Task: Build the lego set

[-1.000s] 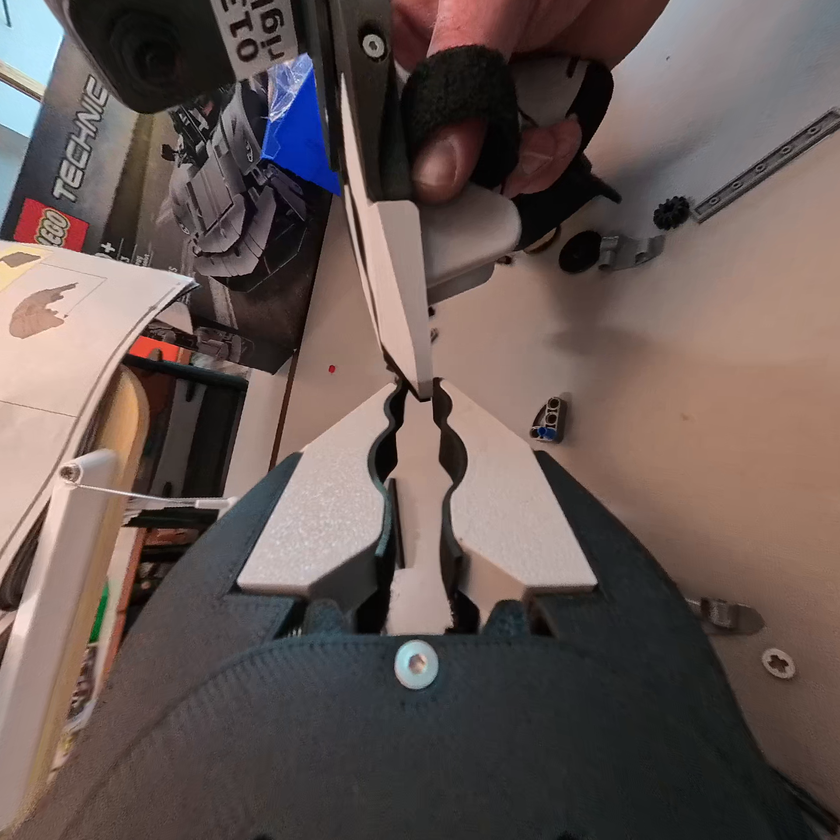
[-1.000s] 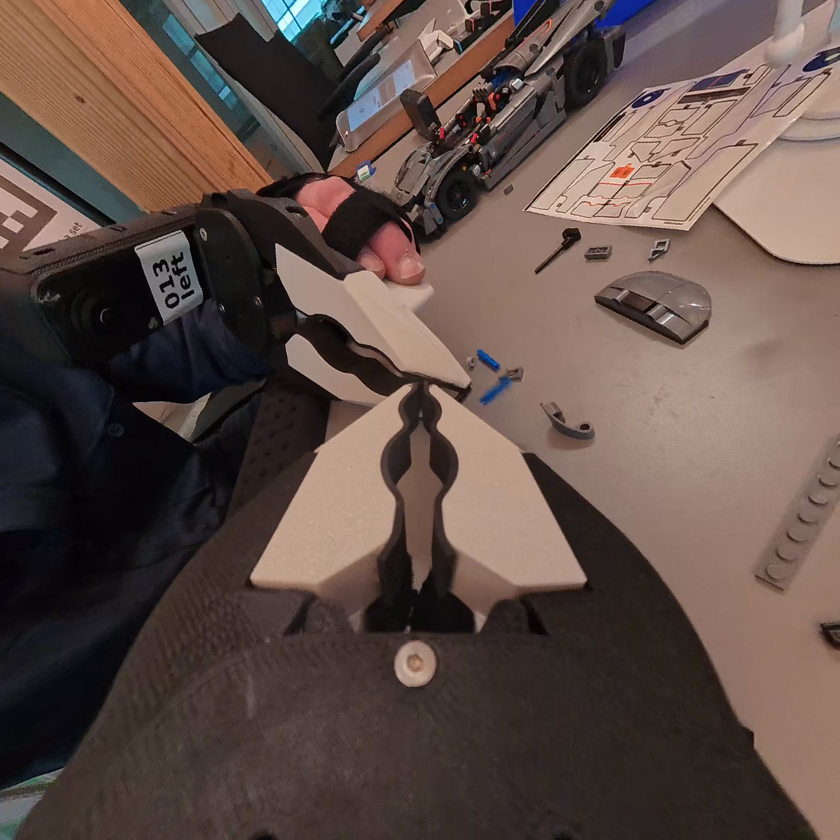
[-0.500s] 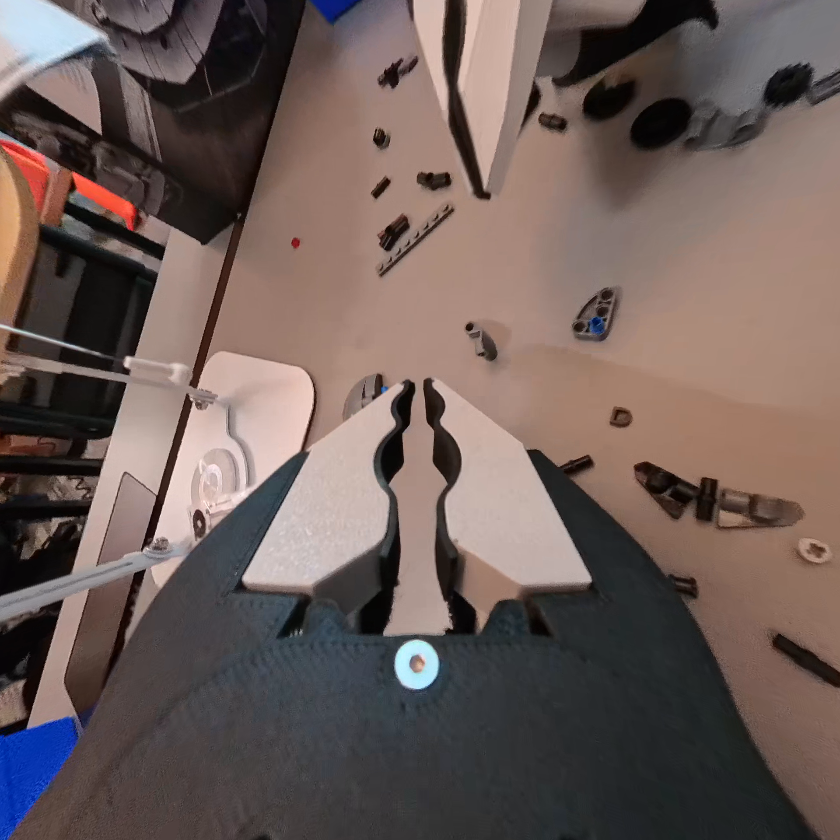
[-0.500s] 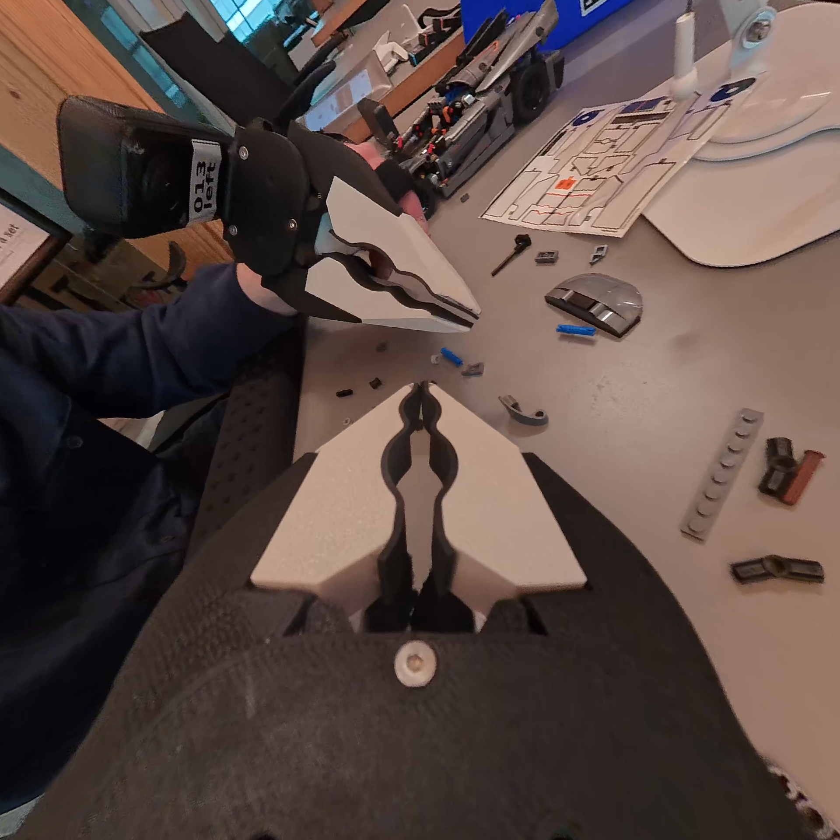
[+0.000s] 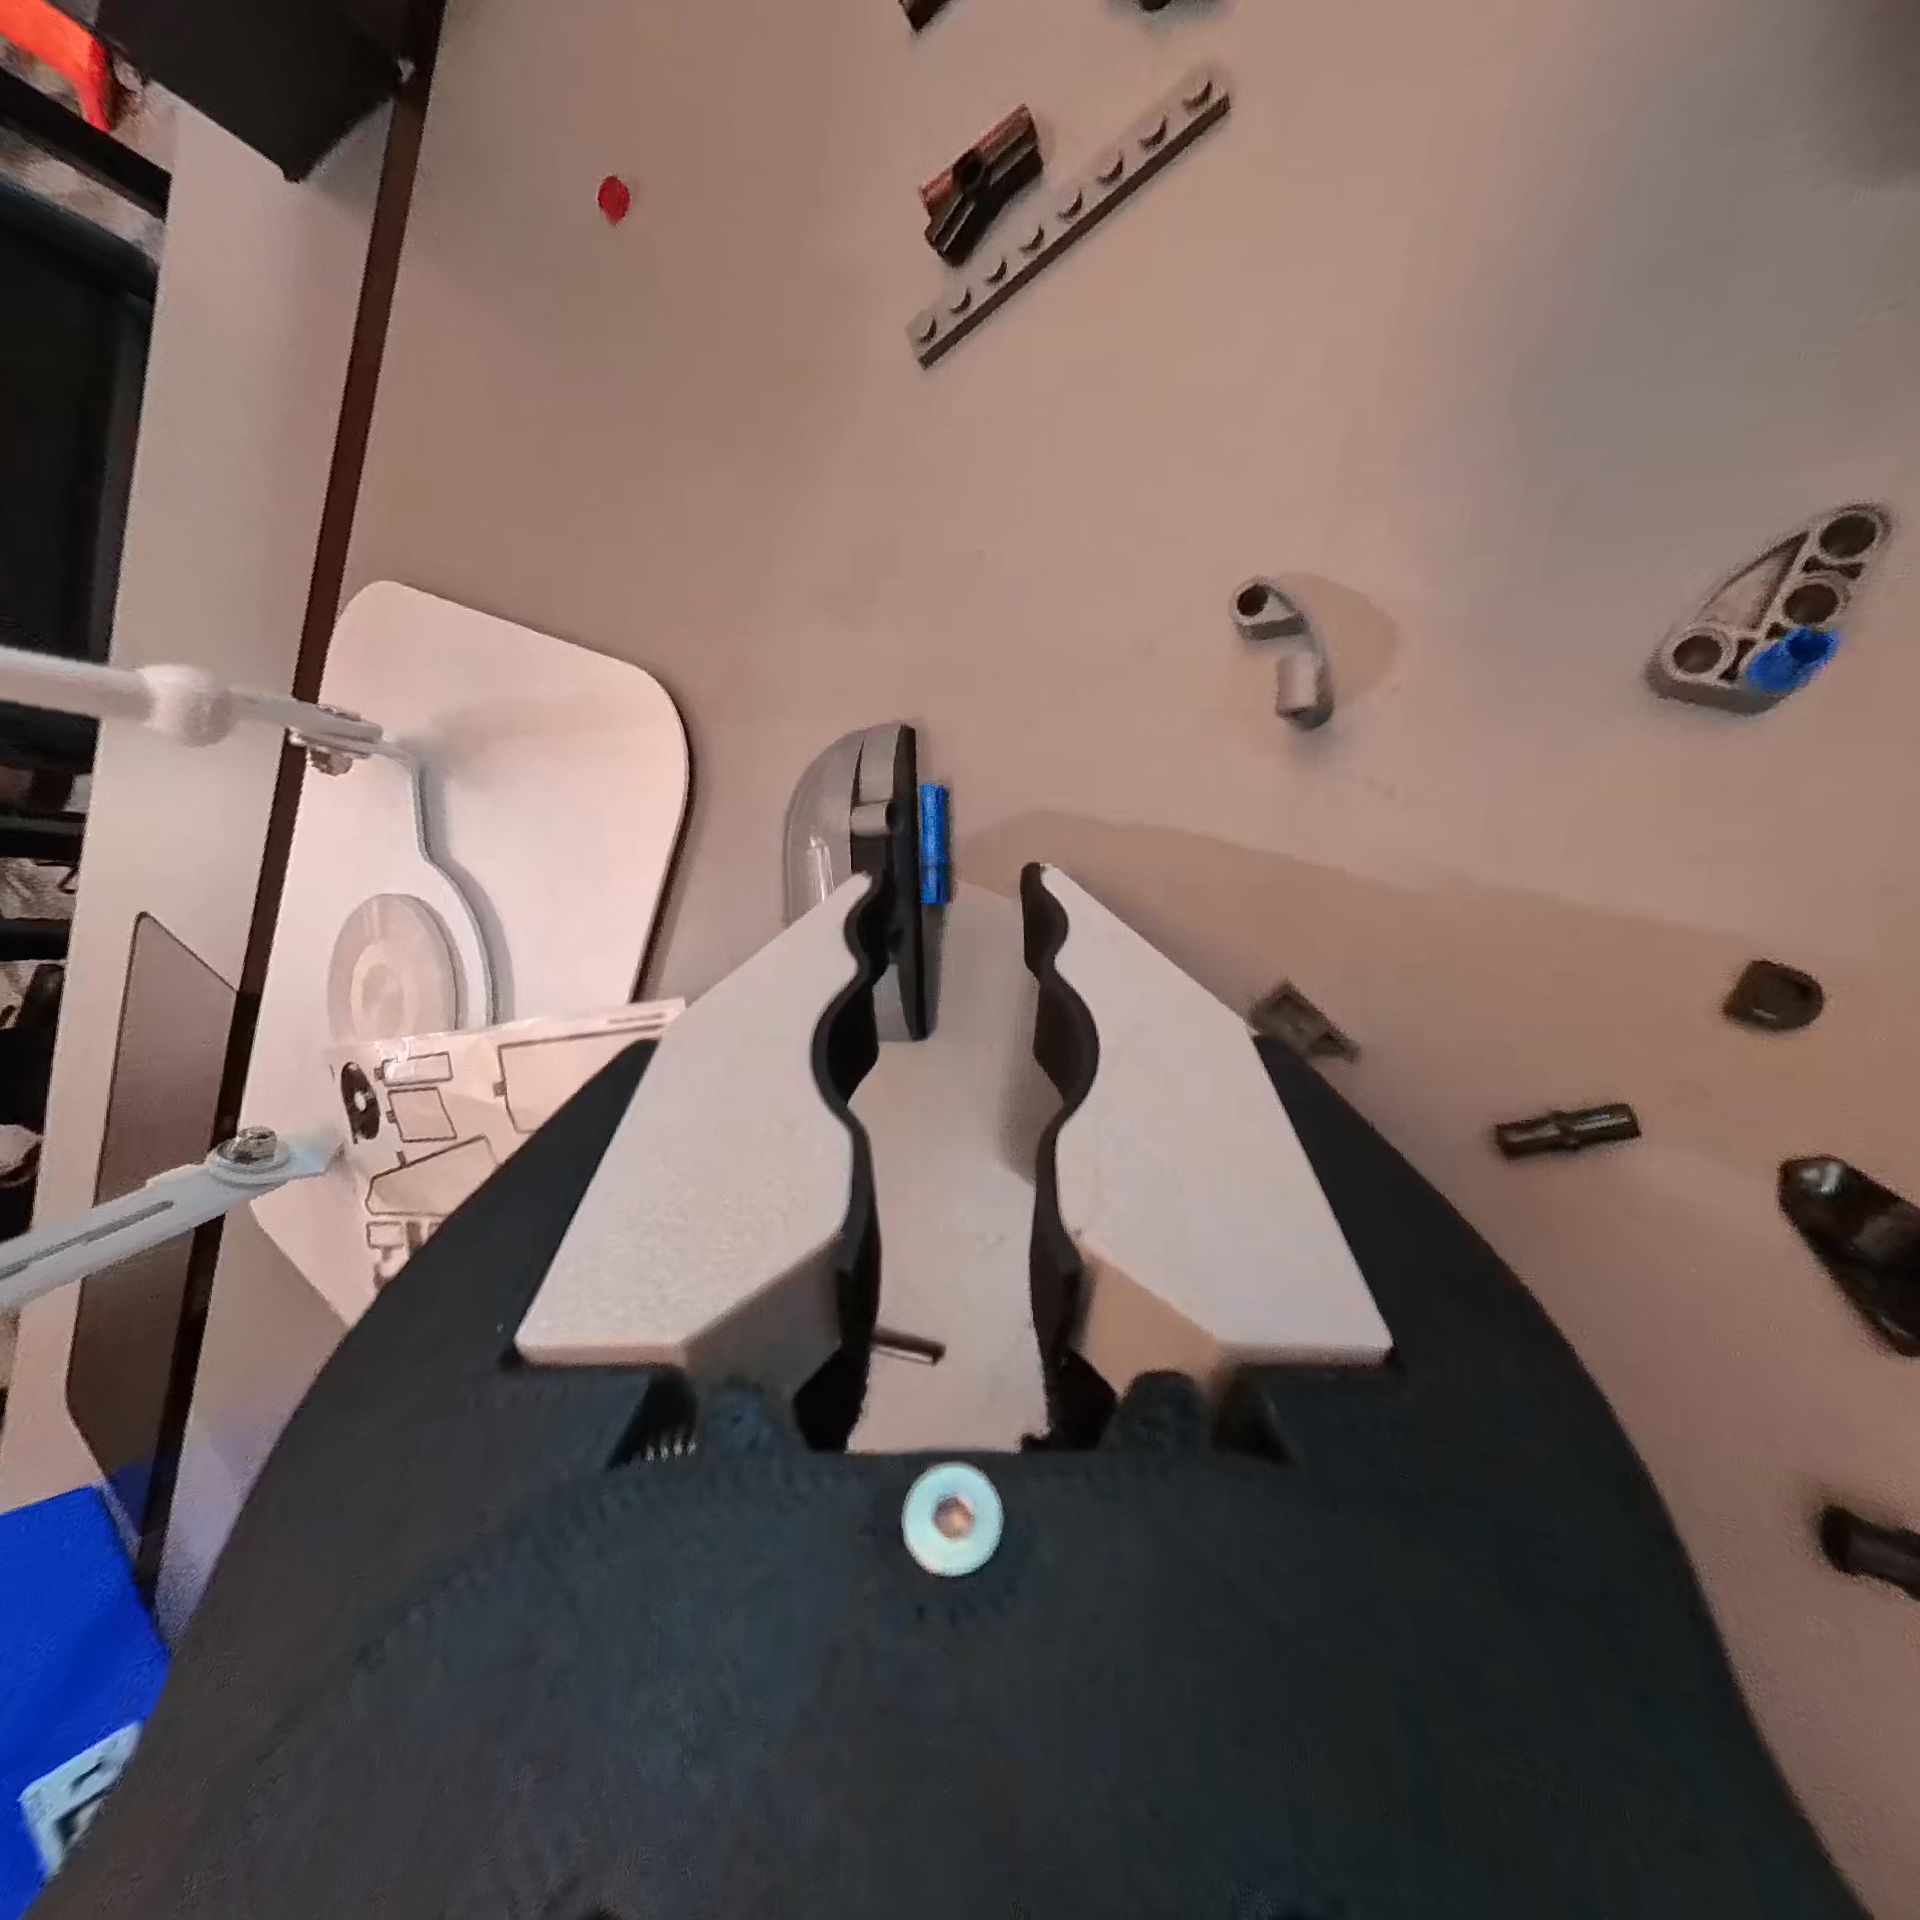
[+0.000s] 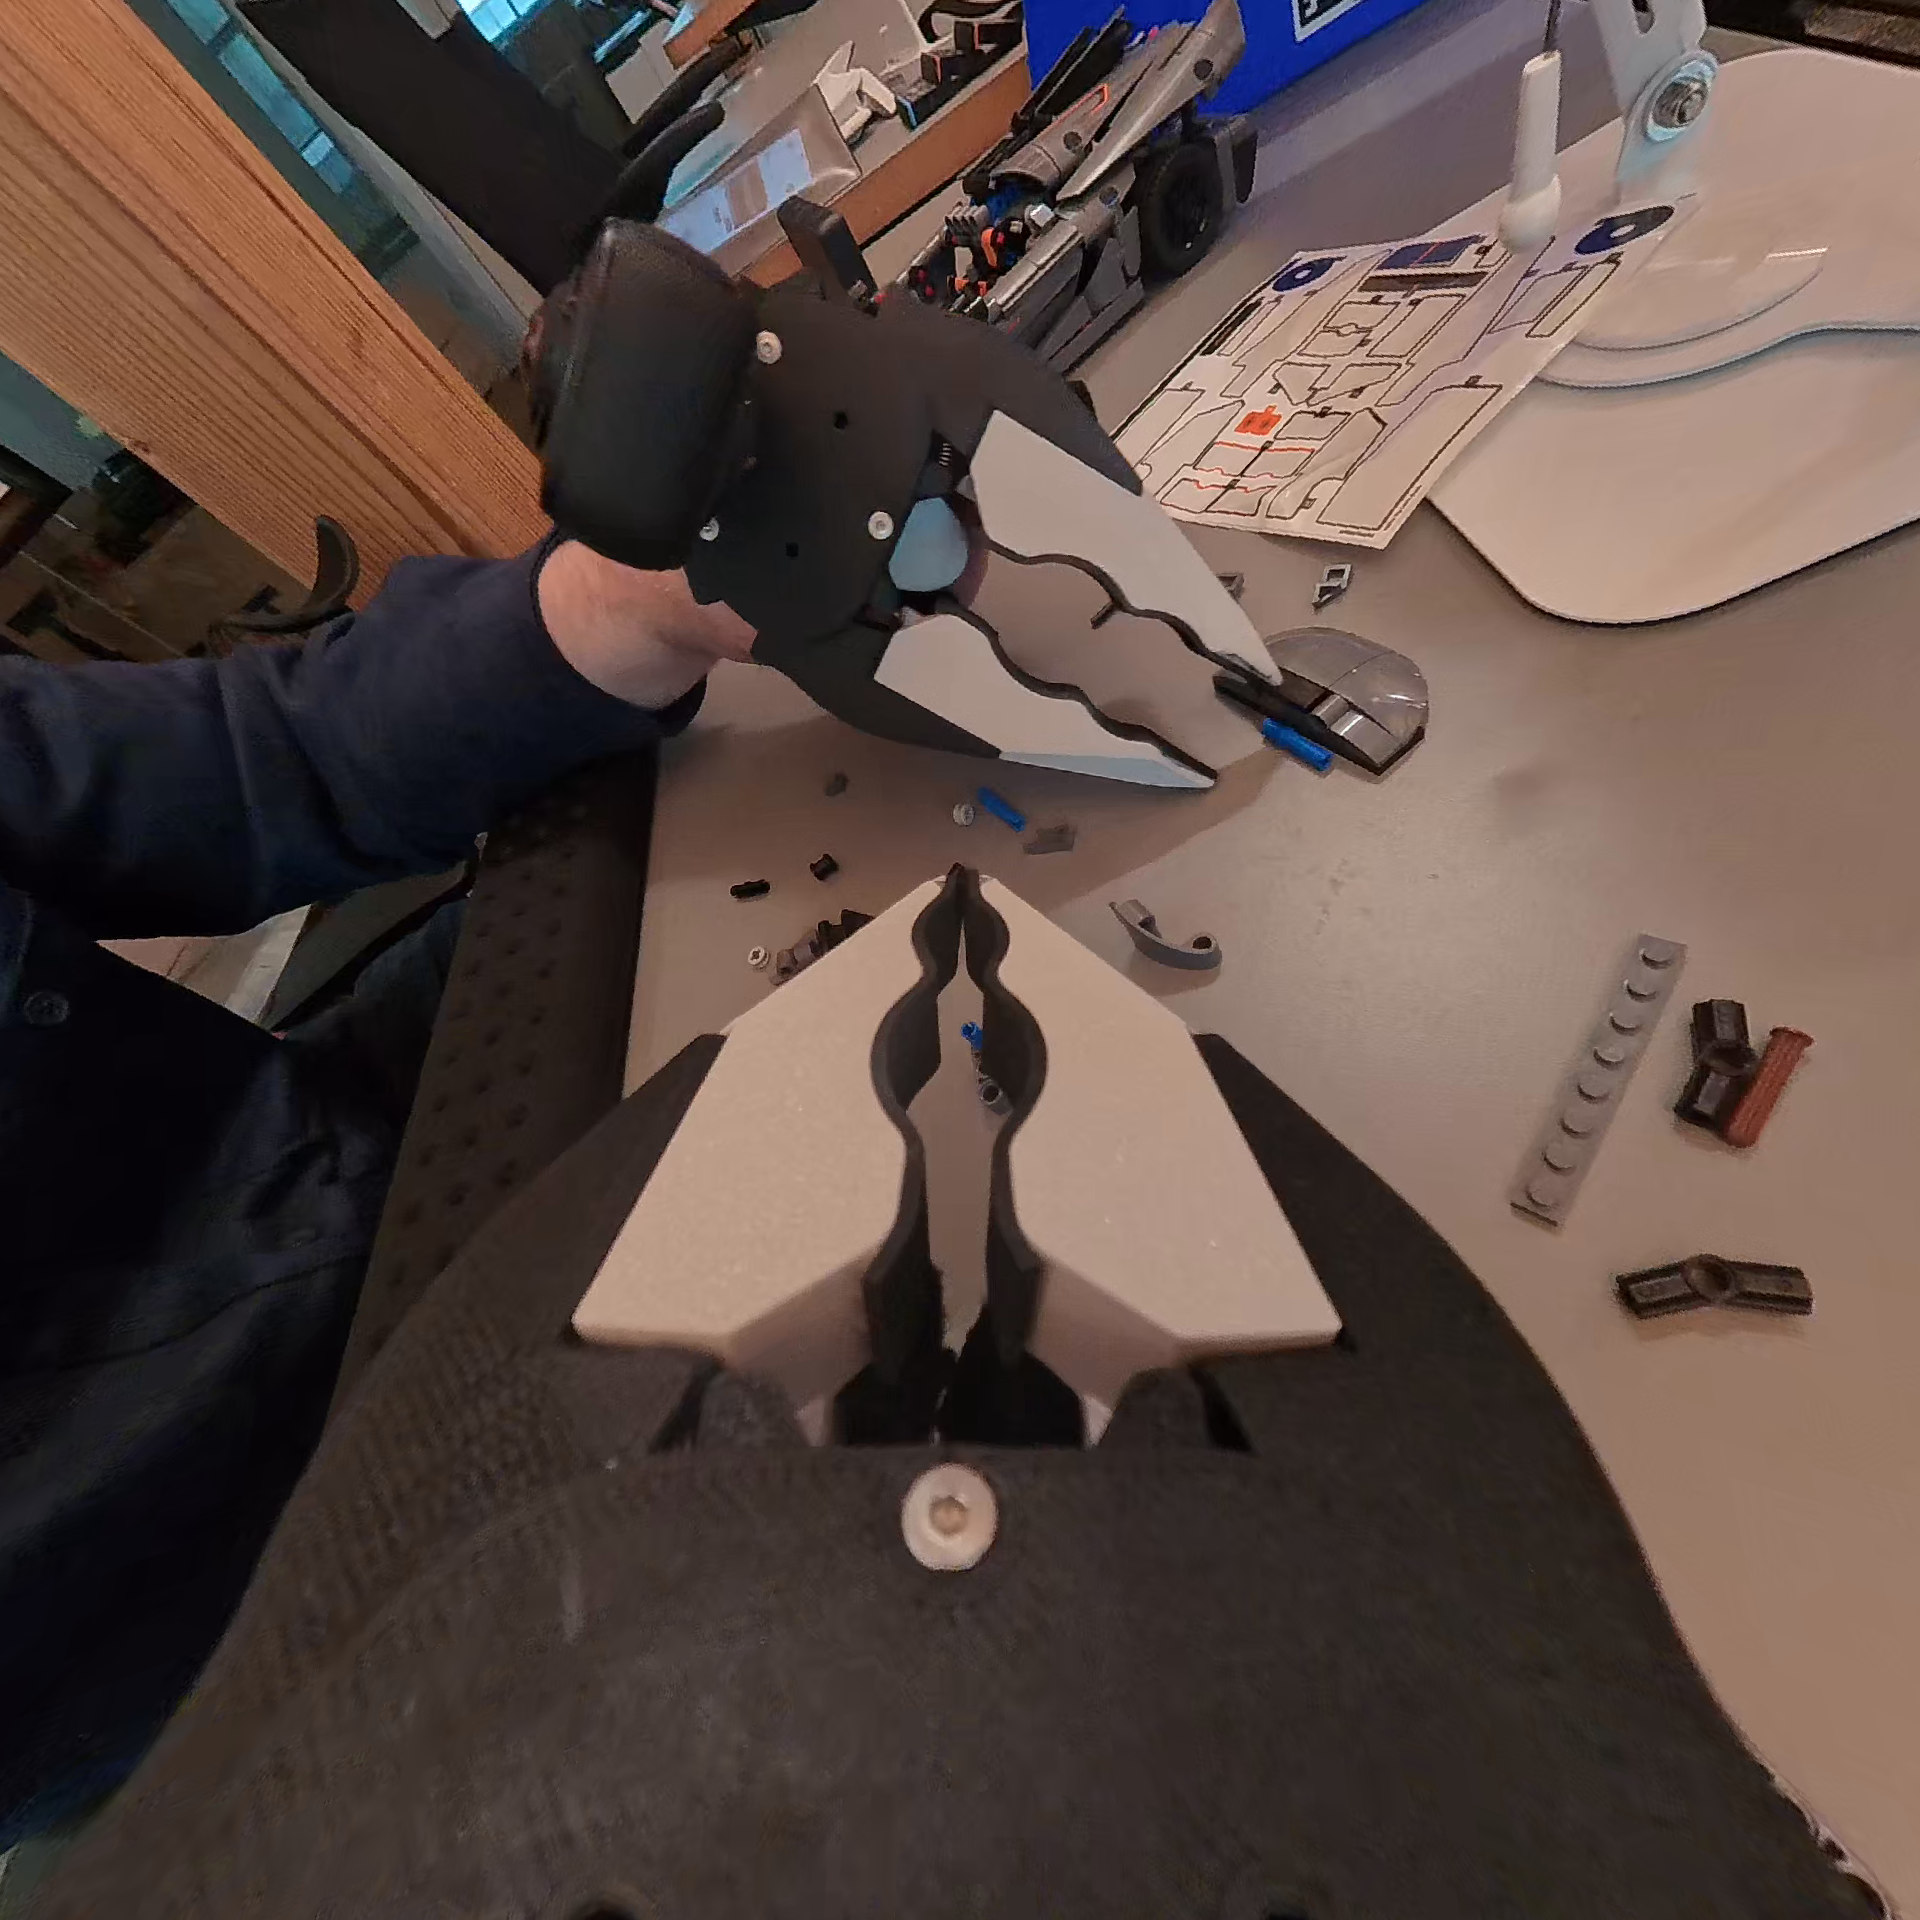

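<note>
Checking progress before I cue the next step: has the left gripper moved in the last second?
Yes. The left gripper dropped toward the table and reached outward to the curved grey panel.

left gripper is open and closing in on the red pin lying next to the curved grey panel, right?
Not quite: the pin is blue, not red, as the left wrist view shows. The rest holds: the left gripper is open near the curved grey panel.

Grey table (image 6: pixel 1558 831), scattered Lego parts (image 6: pixel 1600 1081)
</note>
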`<control>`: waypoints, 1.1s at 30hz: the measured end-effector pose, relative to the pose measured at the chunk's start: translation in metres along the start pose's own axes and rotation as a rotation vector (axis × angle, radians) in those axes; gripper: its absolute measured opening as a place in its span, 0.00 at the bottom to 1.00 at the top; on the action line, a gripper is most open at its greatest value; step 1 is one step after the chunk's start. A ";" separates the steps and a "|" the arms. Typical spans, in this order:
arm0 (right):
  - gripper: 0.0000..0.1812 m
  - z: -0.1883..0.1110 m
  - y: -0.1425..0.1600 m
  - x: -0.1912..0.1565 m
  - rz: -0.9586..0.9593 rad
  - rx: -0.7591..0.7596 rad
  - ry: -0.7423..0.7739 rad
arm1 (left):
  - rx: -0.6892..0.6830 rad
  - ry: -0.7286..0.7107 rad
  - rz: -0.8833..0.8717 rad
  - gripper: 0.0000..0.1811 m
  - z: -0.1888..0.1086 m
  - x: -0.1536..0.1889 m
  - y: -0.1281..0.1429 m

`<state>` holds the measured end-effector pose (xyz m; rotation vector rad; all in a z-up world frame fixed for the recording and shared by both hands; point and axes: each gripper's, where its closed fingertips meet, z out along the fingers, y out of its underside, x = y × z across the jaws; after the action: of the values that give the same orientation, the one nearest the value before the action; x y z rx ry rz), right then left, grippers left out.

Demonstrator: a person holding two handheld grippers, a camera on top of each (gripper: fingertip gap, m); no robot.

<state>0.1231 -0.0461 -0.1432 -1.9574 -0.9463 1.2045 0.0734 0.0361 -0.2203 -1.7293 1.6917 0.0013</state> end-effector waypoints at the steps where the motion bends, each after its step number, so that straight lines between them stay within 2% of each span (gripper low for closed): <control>1: 0.00 0.000 0.000 0.000 -0.001 0.001 -0.001 | 0.006 0.011 -0.009 0.13 0.001 0.000 -0.002; 4: 0.00 0.000 -0.001 -0.001 0.000 0.004 -0.005 | 0.004 0.021 -0.016 0.13 0.004 0.000 -0.005; 8: 0.00 -0.001 -0.001 -0.002 0.000 0.007 -0.008 | 0.027 0.063 0.010 0.08 0.003 0.010 -0.009; 14: 0.00 -0.002 -0.003 -0.003 -0.001 0.014 -0.012 | 0.035 0.080 -0.062 0.12 0.005 0.002 -0.006; 21: 0.00 -0.001 -0.003 -0.003 0.000 0.010 -0.015 | 0.044 0.094 -0.080 0.11 0.010 -0.002 -0.008; 33: 0.00 -0.002 -0.003 -0.003 0.004 0.010 -0.019 | 0.055 0.185 -0.113 0.01 0.012 0.005 -0.009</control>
<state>0.1235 -0.0475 -0.1389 -1.9445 -0.9450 1.2300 0.0871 0.0365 -0.2274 -1.8284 1.7044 -0.2619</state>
